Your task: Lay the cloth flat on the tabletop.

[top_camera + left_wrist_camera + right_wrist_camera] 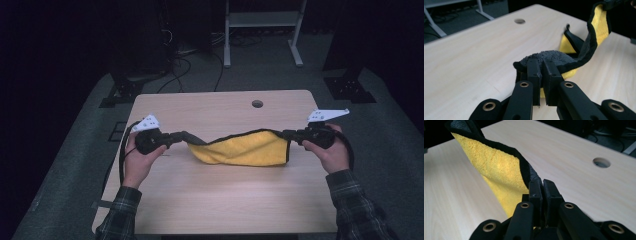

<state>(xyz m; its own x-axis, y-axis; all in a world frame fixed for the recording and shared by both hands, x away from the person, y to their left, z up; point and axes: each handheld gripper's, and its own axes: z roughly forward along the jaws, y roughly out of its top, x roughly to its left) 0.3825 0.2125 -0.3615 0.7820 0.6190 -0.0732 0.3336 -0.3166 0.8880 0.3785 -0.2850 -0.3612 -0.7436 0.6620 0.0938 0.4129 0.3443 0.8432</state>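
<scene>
A yellow cloth (245, 150) with a black hem and a grey back hangs stretched between my two grippers above the wooden table (220, 200). Its middle sags and its lower fold looks to rest on the table. My left gripper (186, 136) is shut on the cloth's left corner; in the left gripper view the jaws pinch the grey side of the cloth (549, 56) at the left gripper (541, 66). My right gripper (286, 134) is shut on the right corner; in the right gripper view the right gripper (541, 185) clamps the hem of the cloth (496, 162).
A round cable hole (257, 104) lies near the table's far edge. Beyond the table stand a white metal frame (262, 30) and dark stands with cables on the floor. Bare tabletop stretches in front of the cloth toward me.
</scene>
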